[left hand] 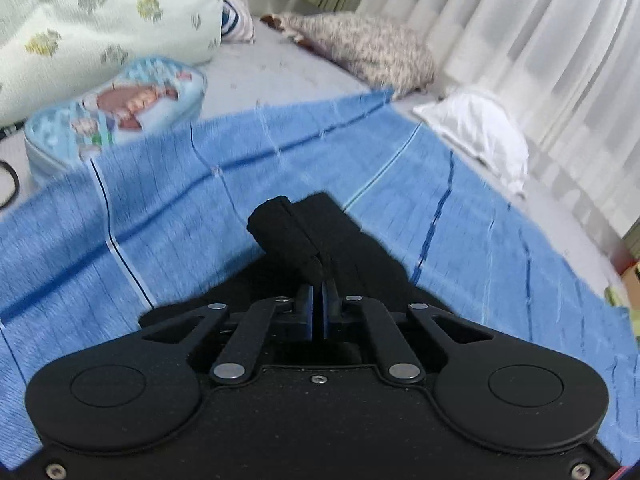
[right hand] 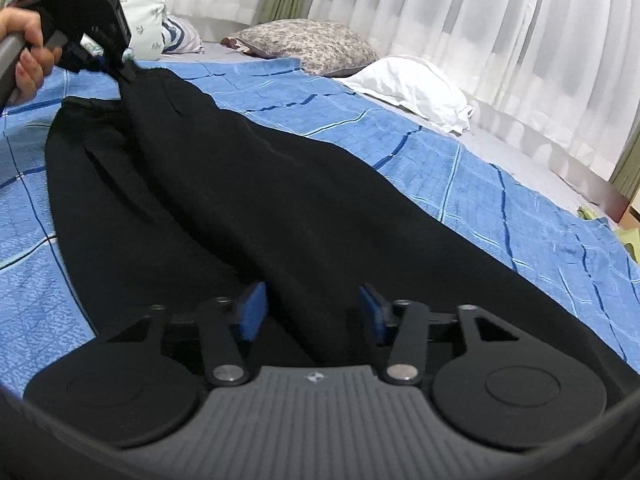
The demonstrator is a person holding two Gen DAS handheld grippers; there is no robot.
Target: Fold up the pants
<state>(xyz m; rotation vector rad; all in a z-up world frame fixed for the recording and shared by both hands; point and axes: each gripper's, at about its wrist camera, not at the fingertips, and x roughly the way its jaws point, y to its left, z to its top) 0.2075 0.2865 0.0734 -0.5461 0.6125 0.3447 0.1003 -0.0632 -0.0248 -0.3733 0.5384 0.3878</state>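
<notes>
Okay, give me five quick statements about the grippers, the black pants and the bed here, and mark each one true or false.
1. The left gripper is shut on a bunched bit of the black pants. True.
2. The right gripper is clamped tight on the pants. False: its jaws stand apart, with black fabric lying between them.
3. The pants lie on a blue checked blanket. True.
4. The pants are red. False: they are black.
5. A white pillow lies near the curtains. True.
</notes>
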